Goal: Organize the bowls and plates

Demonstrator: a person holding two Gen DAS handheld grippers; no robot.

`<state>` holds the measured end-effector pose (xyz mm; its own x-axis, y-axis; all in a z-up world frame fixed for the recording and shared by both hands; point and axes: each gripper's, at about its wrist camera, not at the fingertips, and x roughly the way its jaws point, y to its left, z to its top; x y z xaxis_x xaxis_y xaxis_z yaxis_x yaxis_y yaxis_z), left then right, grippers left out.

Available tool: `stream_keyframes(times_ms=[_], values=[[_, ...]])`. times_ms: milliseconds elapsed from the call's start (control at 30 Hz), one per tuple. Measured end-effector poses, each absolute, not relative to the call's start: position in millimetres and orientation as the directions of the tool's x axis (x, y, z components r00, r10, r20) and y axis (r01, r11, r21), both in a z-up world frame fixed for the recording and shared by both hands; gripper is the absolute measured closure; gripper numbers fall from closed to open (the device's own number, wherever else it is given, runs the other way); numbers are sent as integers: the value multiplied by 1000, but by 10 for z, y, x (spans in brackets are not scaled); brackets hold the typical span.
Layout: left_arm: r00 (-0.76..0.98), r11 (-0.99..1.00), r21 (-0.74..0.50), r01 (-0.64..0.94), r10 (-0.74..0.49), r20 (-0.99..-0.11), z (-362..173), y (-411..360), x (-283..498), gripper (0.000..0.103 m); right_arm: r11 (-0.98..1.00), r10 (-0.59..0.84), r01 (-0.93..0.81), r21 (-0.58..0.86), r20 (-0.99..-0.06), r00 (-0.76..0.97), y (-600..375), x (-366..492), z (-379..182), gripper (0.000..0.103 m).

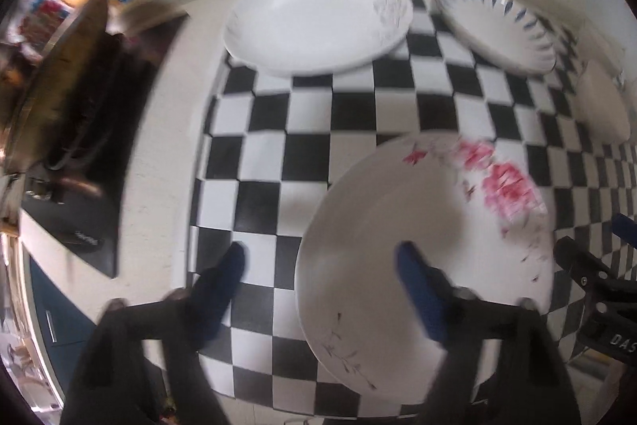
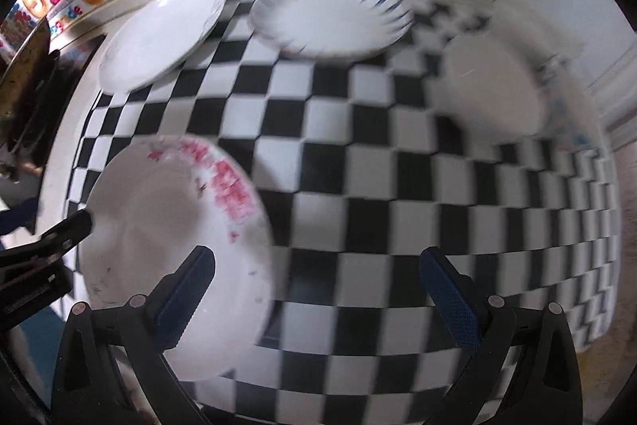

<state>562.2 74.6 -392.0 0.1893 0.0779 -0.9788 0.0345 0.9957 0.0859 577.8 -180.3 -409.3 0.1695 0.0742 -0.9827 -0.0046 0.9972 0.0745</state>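
Both the left gripper (image 1: 320, 261) and right gripper (image 2: 318, 261) gape empty astride the flat pink-flowered plate's (image 1: 398, 210) rim.

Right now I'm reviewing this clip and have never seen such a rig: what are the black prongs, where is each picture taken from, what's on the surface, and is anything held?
A person holds one pair of tongs in each hand; a camera on each looks along its blue-padded fingers. One picture is from the left tongs, the other from the right tongs. Both point down at a checkered cloth with four dishes: a pink-flowered plate nearest, a plain white plate, a blue-rimmed plate and a fourth dish too blurred to describe. Each pair of tongs straddles an edge of the pink-flowered plate without gripping; nothing is held.
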Motion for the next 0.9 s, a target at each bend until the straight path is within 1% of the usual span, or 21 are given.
stream_keyframes(times_ms=[33,200,267,333,367,400,433,467,500,533,567,667,733,900], values=[[168,997,68,38,61,-984,-3986,779,5651,42,994,108,1,109,-982,152,-1791,5804,-4162,0],[98,999,-10,35,-13,-995,-4195,920,5770,46,980,189,45,193,-979,75,-1767,5917,-4415,1],[72,998,-48,35,-50,-996,-4248,961,5812,57,971,225,64,228,-973,51,-1771,5947,-4482,6],[49,996,-81,36,-83,-995,-4297,994,5844,60,959,269,85,269,-963,13,-1767,5980,-4569,17],[35,994,-99,36,-101,-994,-4327,1007,5857,66,951,295,93,293,-955,-5,-1760,5994,-4611,20],[23,991,-125,36,-126,-992,-4345,1015,5864,67,947,309,95,306,-951,-19,-1744,5992,-4632,24],[18,989,-140,38,-141,-990,-4350,1015,5868,68,948,309,81,307,-951,-13,-1722,5999,-4620,33],[18,989,-138,47,-139,-990,-4346,1005,5861,68,952,302,66,300,-953,-26,-1695,6007,-4620,34],[16,989,-138,52,-139,-990,-4344,1002,5856,68,952,304,58,302,-952,-32,-1677,6015,-4627,42],[14,989,-140,53,-140,-990,-4345,1002,5850,68,950,312,48,310,-949,-42,-1652,6026,-4638,57],[12,989,-140,52,-141,-990,-4353,999,5848,68,949,315,44,313,-947,-61,-1627,6034,-4657,64],[10,989,-136,50,-137,-990,-4364,1014,5858,68,957,291,37,289,-955,-61,-1588,6059,-4665,76],[7,990,-133,48,-133,-991,-4350,1019,5883,68,950,311,47,309,-949,-58,-1637,6056,-4679,78],[2,991,-122,45,-122,-992,-4332,858,5913,68,947,317,70,313,-947,-53,-1735,6002,-4643,79]])
